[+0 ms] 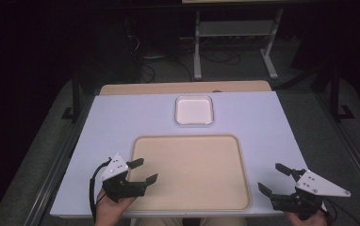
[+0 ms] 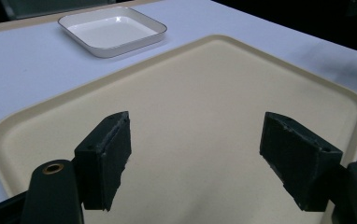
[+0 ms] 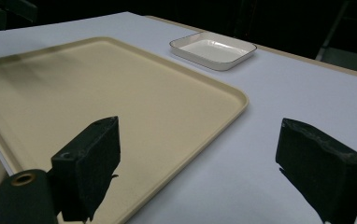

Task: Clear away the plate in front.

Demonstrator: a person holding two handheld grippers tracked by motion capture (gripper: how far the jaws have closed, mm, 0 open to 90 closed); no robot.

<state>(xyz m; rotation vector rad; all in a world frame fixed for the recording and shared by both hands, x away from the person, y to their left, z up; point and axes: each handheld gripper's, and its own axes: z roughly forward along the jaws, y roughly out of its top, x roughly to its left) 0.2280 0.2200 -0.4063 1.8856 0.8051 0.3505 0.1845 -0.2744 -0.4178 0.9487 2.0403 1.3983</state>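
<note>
Both jaws wide apart, nothing held: left gripper (image 1: 139, 172) over tray (image 1: 192, 141) near-left edge, right gripper (image 1: 274, 181) off its near-right corner. White dish (image 1: 194, 110) far centre; likely stiff, slippery, light. Grip its rim.

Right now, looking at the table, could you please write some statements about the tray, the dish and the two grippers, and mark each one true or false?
1. The beige tray has nothing on it. True.
2. The white square dish sits on the tray. False: it rests on the white table surface, beyond the tray's far edge.
3. The left gripper is shut on the tray's rim. False: its jaws stand apart and hold nothing, reaching over the tray's left side.
4. The right gripper is open. True.
5. The dish holds food. False: its inside looks bare and white.
6. The right gripper is outside the tray, near its right edge. True.
</note>
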